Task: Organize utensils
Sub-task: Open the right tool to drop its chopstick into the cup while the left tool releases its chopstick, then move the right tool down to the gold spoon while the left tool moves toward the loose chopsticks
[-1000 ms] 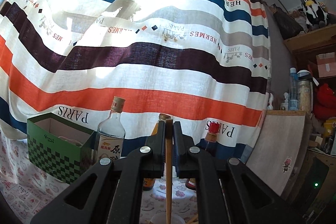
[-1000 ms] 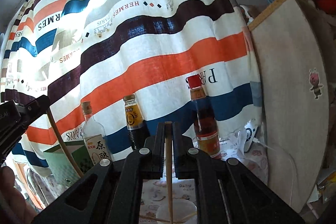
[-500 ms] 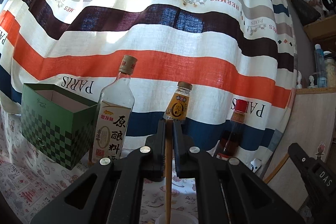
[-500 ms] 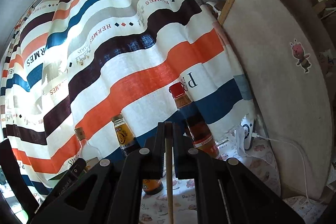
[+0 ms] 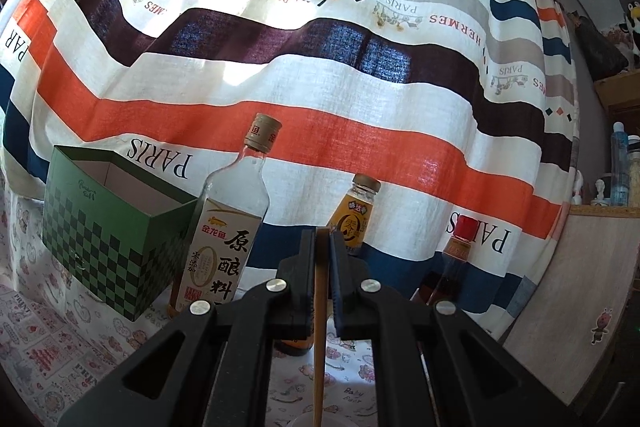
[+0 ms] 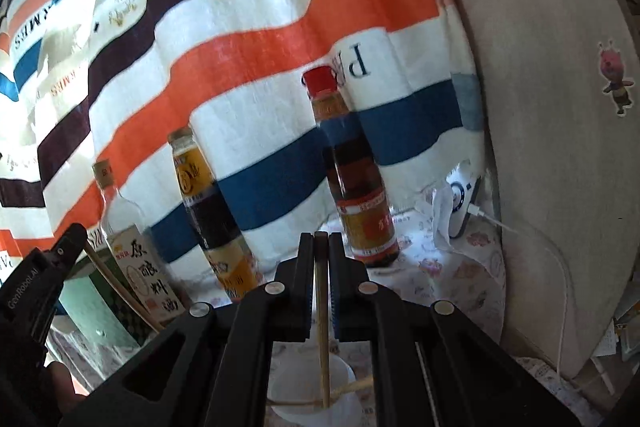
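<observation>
Currently both grippers clamp chopsticks
Left gripper (image 5: 321, 243) grips one chopstick (image 5: 319, 327); right gripper (image 6: 321, 245) grips another chopstick (image 6: 322, 323) over a cup (image 6: 344, 379)

Patterned tablecloth (image 5: 60, 359), green box (image 5: 108, 247), three bottles (image 6: 356, 187), cup (image 6: 304, 395)

The striped curtain (image 5: 320, 131) is coarse woven cloth, matt, with light coming through its weave. Each matt black plastic claw (image 5: 321, 247) (image 6: 321, 247), fitted with shiny metal screws, pinches a smooth wooden chopstick (image 5: 319, 339) (image 6: 322, 327). The clear bottle (image 5: 224, 227) is glossy glass with a paper label, the green checked box (image 5: 104, 243) is matt cardboard, and the white cup (image 6: 316, 403) is translucent plastic.
</observation>
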{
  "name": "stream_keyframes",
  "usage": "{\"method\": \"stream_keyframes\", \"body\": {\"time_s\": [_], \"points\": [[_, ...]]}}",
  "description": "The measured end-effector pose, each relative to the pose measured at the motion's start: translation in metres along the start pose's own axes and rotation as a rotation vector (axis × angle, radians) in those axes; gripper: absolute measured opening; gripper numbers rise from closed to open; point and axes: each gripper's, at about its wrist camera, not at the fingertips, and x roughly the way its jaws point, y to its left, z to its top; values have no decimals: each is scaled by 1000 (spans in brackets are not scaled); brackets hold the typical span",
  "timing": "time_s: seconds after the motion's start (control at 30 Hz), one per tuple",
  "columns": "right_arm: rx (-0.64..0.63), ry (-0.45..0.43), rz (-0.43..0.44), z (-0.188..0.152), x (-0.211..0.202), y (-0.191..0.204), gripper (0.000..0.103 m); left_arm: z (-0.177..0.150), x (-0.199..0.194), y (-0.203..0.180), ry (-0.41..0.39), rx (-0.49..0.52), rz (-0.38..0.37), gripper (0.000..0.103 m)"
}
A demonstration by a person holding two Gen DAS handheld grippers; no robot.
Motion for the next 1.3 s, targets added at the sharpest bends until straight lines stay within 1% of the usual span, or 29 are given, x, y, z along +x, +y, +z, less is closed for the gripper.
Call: {"method": "stream_keyframes", "body": {"time_s": [0.07,0.13,0.23,0.27,0.3,0.33,0.4,0.43,0.47,0.5,0.53,0.57,0.6,0.67,0.73,0.8,0.87,0.93,1.0,1.1,1.13,1.17,1.23,1.3], "points": [[28,64,73,-1,8,-5,8,-10,5,-1,25,22,6,6],[42,121,102,-1,16,-8,8,-21,8,0,58,38,11,6],[48,150,121,-2,20,-10,8,-35,12,1,118,62,-5,6],[52,150,124,-2,20,-11,8,-38,13,0,135,77,-17,8],[58,152,128,-1,20,-12,8,-39,13,0,155,92,-36,12],[65,155,137,0,20,-13,8,-38,11,-1,174,108,-69,21],[80,159,165,3,15,-15,10,-34,1,-3,163,144,-88,35],[87,159,181,5,13,-16,13,-31,-7,-5,150,172,-83,49],[92,157,195,8,9,-17,16,-24,-13,-6,151,201,-68,57],[95,149,207,11,3,-17,22,-19,-19,-6,162,219,-54,58],[96,136,219,14,-3,-16,27,-11,-26,-4,171,234,-57,59],[92,120,228,17,-10,-15,29,-5,-32,-2,174,250,-67,62],[83,100,236,20,-19,-13,33,2,-40,0,169,275,-59,65],[63,59,251,26,-38,-7,38,16,-59,8,148,316,0,74],[40,24,273,30,-59,1,46,27,-73,20,138,320,31,77],[1,-10,287,30,-78,14,50,36,-87,34,135,308,53,79],[-37,-37,269,24,-94,28,53,41,-97,49,143,309,76,81],[-70,-22,271,15,-102,41,53,43,-106,61,154,324,85,81],[-115,-5,281,4,-109,52,54,46,-116,73,149,320,104,81],[-177,-16,252,-14,-118,61,56,47,-132,89,118,309,101,89],[-187,-16,252,-21,-119,63,57,45,-136,93,108,312,103,95],[-190,-10,255,-28,-119,62,57,42,-138,97,105,316,117,99],[-186,15,266,-42,-115,61,57,34,-138,103,114,321,129,99],[-187,51,280,-56,-105,60,57,24,-136,107,131,333,122,99]]}}
